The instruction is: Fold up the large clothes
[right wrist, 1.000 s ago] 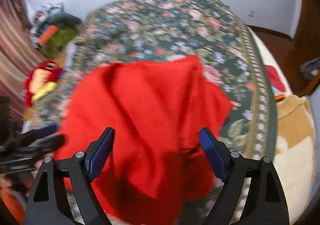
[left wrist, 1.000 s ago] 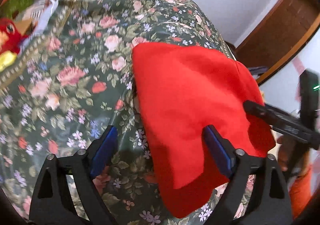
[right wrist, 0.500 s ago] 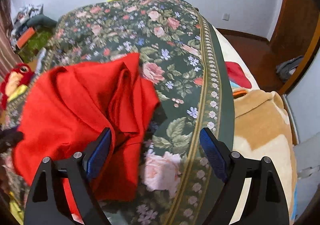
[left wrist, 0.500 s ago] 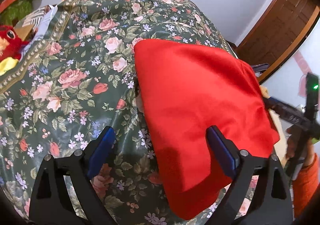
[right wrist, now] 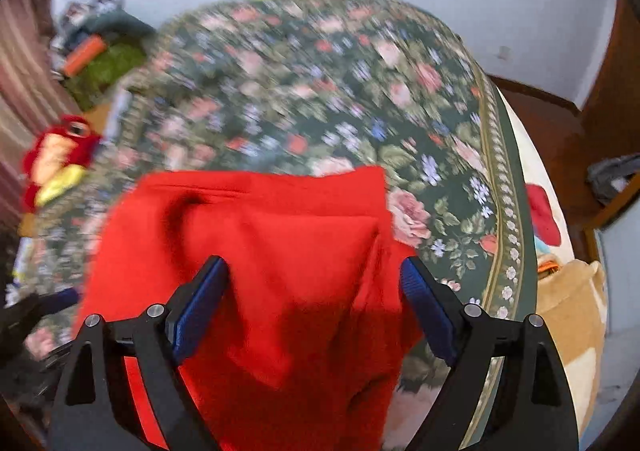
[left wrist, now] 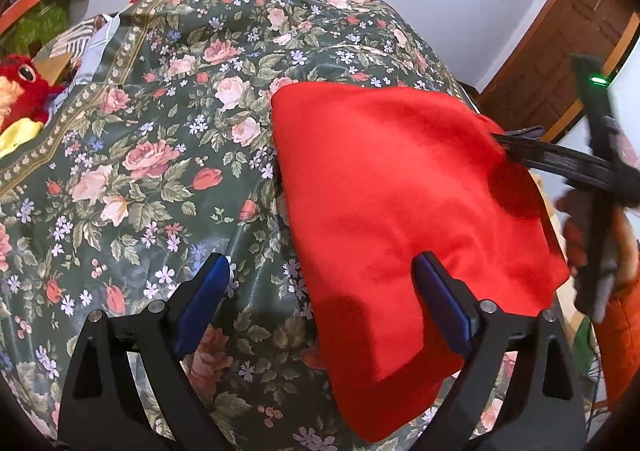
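Both grippers' fingers [left wrist: 208,291] spread wide over red garment [left wrist: 400,191], empty.

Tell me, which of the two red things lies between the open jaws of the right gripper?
The folded red garment on the floral bedspread. The other, a red plush toy, sits far off at the bed's left edge and has yellow parts.

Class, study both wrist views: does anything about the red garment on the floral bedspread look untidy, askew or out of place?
Yes. The red garment is not folded flat: in the right wrist view it bunches into loose ridges. It lies askew near the edge of the floral bedspread. Nothing looks torn or spilled.
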### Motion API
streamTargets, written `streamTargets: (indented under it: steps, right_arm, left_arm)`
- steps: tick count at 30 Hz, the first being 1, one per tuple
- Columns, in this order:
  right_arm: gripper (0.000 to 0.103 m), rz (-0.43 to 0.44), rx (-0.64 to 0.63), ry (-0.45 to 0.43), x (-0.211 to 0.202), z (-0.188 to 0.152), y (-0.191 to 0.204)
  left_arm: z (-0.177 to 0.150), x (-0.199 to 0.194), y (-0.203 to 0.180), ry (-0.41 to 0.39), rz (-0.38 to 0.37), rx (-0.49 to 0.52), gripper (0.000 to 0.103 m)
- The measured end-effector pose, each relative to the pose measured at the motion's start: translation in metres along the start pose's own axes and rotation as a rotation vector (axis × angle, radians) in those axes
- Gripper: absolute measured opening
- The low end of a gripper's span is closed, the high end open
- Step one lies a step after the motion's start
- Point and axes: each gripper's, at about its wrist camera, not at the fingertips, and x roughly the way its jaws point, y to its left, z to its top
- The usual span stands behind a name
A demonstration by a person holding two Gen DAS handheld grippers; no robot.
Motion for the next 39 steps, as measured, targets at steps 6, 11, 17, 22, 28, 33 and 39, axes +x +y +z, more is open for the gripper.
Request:
streamTargets:
  steps: [6,11,17,22,28,33,39]
  right_arm:
    - [0.085,-0.059,0.087,-0.006,0.010,-0.005,-0.037]
    - [0.085,-0.162,0.054,-0.075,-0.005,-0.012,-0.039]
    - [0.085,-0.140,0.164,-0.076,-0.023,-0.020,-0.078]
    - [0.085,-0.191,0.155,-0.084,-0.041,-0.032,-0.093]
    - [0.085,-0.115,0.167,-0.089,-0.065,-0.043,-0.102]
    - [0.085,-0.016,0.169,-0.087,-0.095,-0.056,-0.090]
    - [0.087,0.141,0.147,-0.022,-0.093,-0.084,-0.051]
  left_arm:
    - [0.001,0.005,-0.001,-0.002,-0.021,-0.005,0.095]
    - [0.001,0.008,-0.009,-0.005,-0.018,0.010,0.095]
    - [0.002,0.012,-0.023,0.002,-0.012,0.057,0.096]
    - [0.001,0.014,-0.039,-0.003,0.018,0.105,0.096]
    - [0.001,0.014,-0.045,0.001,0.053,0.123,0.096]
    - [0.002,0.010,-0.041,0.007,0.092,0.114,0.096]
    - [0.002,0.006,-0.034,0.022,0.100,0.082,0.096]
